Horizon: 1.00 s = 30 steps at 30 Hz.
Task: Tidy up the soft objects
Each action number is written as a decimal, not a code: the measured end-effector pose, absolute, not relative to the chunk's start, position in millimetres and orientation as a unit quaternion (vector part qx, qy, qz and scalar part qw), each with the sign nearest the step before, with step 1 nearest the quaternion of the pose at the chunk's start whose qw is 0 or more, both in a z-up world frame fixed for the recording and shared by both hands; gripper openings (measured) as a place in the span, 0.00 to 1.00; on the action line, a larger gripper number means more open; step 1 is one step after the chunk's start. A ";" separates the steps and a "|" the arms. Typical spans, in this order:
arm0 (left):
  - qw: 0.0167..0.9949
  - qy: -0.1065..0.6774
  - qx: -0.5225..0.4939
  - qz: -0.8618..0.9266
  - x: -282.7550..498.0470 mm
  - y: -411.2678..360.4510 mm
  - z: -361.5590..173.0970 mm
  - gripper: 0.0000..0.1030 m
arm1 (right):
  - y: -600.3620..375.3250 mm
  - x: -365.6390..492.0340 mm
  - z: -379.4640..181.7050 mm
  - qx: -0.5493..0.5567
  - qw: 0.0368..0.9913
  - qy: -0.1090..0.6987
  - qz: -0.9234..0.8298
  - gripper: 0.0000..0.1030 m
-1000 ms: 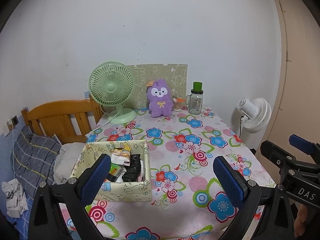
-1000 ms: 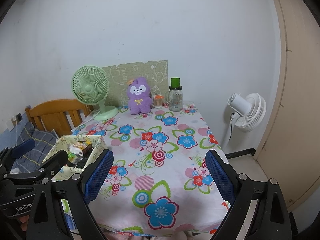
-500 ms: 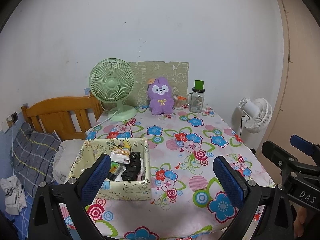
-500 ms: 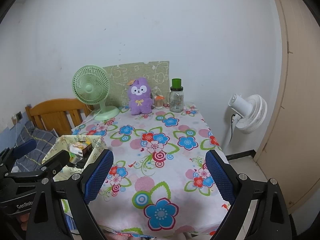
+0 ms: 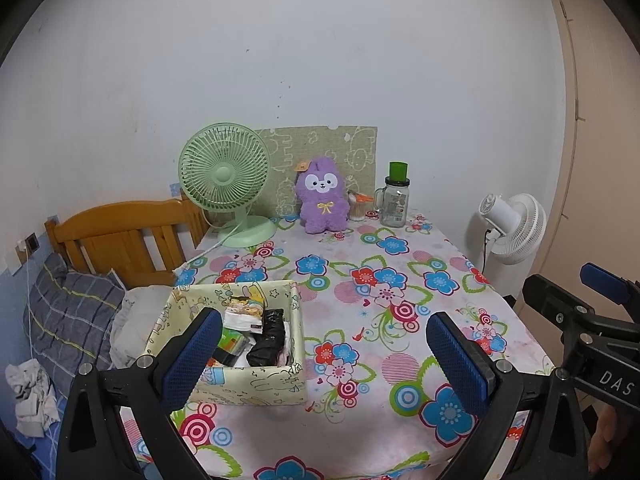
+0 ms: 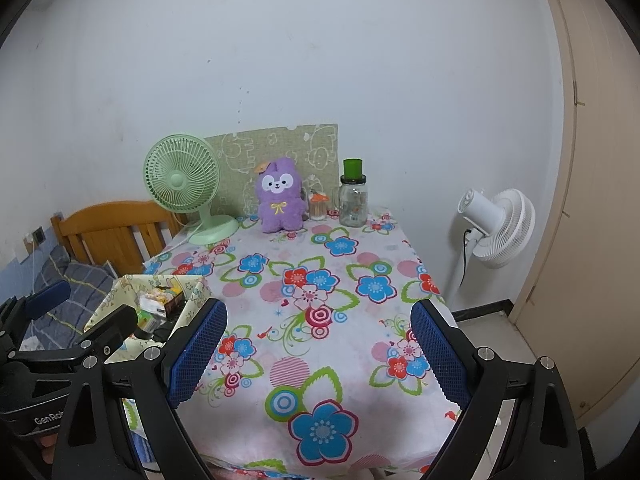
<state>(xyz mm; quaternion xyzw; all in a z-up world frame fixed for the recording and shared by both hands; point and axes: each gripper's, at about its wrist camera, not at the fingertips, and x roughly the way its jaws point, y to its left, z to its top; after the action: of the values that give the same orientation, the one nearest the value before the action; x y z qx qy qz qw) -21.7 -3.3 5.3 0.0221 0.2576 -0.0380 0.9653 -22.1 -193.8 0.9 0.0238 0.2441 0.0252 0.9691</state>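
Observation:
A purple plush rabbit (image 5: 322,200) (image 6: 279,198) sits upright at the far end of the flowered table (image 5: 400,304) (image 6: 320,320), against a green patterned board. A cream fabric box (image 5: 236,384) (image 6: 120,292) with several small packets stands near the table's front left corner. My left gripper (image 5: 322,360) hovers open above the near edge, its left finger over the box. My right gripper (image 6: 318,354) is open over the front of the table, with nothing between its fingers. Each gripper shows at the side of the other's view.
A green desk fan (image 5: 224,176) (image 6: 182,182) stands left of the plush. A glass jar with a green lid (image 5: 396,196) (image 6: 354,196) and a small jar (image 6: 318,206) stand to its right. A white floor fan (image 5: 514,224) (image 6: 496,224) is right of the table, a wooden bed headboard (image 5: 116,236) left.
Both cameras have risen or pulled back slightly, so the table and plush sit a little lower and farther in view. Both grippers stay open.

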 end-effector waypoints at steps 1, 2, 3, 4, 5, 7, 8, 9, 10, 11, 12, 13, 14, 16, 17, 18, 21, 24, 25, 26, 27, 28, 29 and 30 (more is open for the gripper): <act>0.965 0.257 0.022 -0.038 -22.1 -3.2 5.2 1.00 | -192.9 -22.1 1.2 0.024 0.969 0.244 0.025 0.92; 0.965 0.258 0.022 -0.039 -22.1 -3.3 5.2 1.00 | -193.8 -22.0 0.9 0.024 0.969 0.244 0.024 0.92; 0.965 0.257 0.022 -0.038 -22.2 -3.4 5.3 1.00 | -193.3 -21.9 1.0 0.024 0.969 0.244 0.025 0.92; 0.965 0.257 0.023 -0.038 -22.4 -3.2 5.2 1.00 | -193.8 -21.8 1.1 0.024 0.969 0.244 0.025 0.92; 0.965 0.257 0.023 -0.039 -22.7 -2.7 5.0 1.00 | -193.1 -22.0 1.3 0.024 0.969 0.244 0.024 0.92; 0.965 0.257 0.023 -0.039 -23.0 -2.5 4.7 1.00 | -193.6 -21.9 1.3 0.024 0.969 0.244 0.025 0.92; 0.965 0.257 0.023 -0.039 -22.8 -2.8 4.8 1.00 | -193.3 -22.0 1.4 0.024 0.969 0.244 0.025 0.92; 0.965 0.257 0.023 -0.038 -22.7 -2.9 4.9 1.00 | -192.7 -22.1 1.4 0.024 0.969 0.244 0.026 0.92; 0.965 0.257 0.022 -0.038 -22.8 -2.7 4.7 1.00 | -191.8 -22.5 1.4 0.024 0.969 0.244 0.025 0.92; 0.965 0.257 0.022 -0.039 -22.7 -2.8 4.8 1.00 | -192.5 -22.1 1.2 0.024 0.969 0.244 0.025 0.92; 0.965 0.257 0.023 -0.039 -22.8 -2.7 4.8 1.00 | -192.7 -22.0 1.1 0.024 0.969 0.244 0.025 0.92; 0.966 0.256 0.023 -0.038 -22.7 -2.8 4.9 1.00 | -191.8 -22.0 1.3 0.025 0.969 0.243 0.024 0.92; 0.966 0.256 0.023 -0.038 -22.6 -2.7 4.9 1.00 | -193.0 -22.1 1.2 0.026 0.970 0.242 0.025 0.92; 0.966 0.255 0.023 -0.037 -23.0 -2.3 4.4 1.00 | -193.7 -21.4 1.1 0.028 0.969 0.243 0.026 0.92; 0.966 0.254 0.023 -0.037 -23.3 -2.1 4.3 1.00 | -194.0 -21.3 0.9 0.028 0.969 0.243 0.028 0.92; 0.966 0.254 0.023 -0.036 -23.8 -2.1 4.4 1.00 | -193.9 -21.1 0.7 0.029 0.969 0.243 0.028 0.92; 0.966 0.254 0.024 -0.035 -24.7 -2.1 4.3 1.00 | -194.2 -21.3 0.8 0.028 0.969 0.243 0.029 0.92; 0.966 0.254 0.023 -0.036 -25.0 -1.4 4.9 1.00 | -193.9 -21.2 0.8 0.028 0.969 0.243 0.029 0.92; 0.966 0.253 0.023 -0.036 -25.1 -1.5 5.0 1.00 | -193.7 -20.8 0.7 0.028 0.969 0.242 0.029 0.92; 0.966 0.253 0.023 -0.036 -25.0 -1.4 4.8 1.00 | -193.8 -21.0 0.9 0.028 0.969 0.243 0.028 0.92; 0.966 0.254 0.023 -0.036 -24.9 -1.1 5.3 1.00 | -193.8 -21.2 0.9 0.028 0.969 0.243 0.029 0.92; 0.966 0.255 0.023 -0.036 -24.5 -0.8 5.0 1.00 | -193.7 -20.8 0.9 0.028 0.969 0.244 0.029 0.92; 0.966 0.254 0.023 -0.036 -24.9 -1.1 5.2 1.00 | -193.6 -21.2 1.0 0.028 0.969 0.243 0.028 0.92; 0.966 0.254 0.023 -0.036 -25.0 -1.2 5.4 1.00 | -193.8 -21.3 0.9 0.027 0.969 0.242 0.028 0.92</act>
<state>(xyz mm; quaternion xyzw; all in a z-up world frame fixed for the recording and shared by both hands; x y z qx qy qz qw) -25.0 -1.2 5.4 0.0232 0.2541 -0.0358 0.9662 -21.3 -193.8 0.9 0.0273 0.2423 0.0279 0.9694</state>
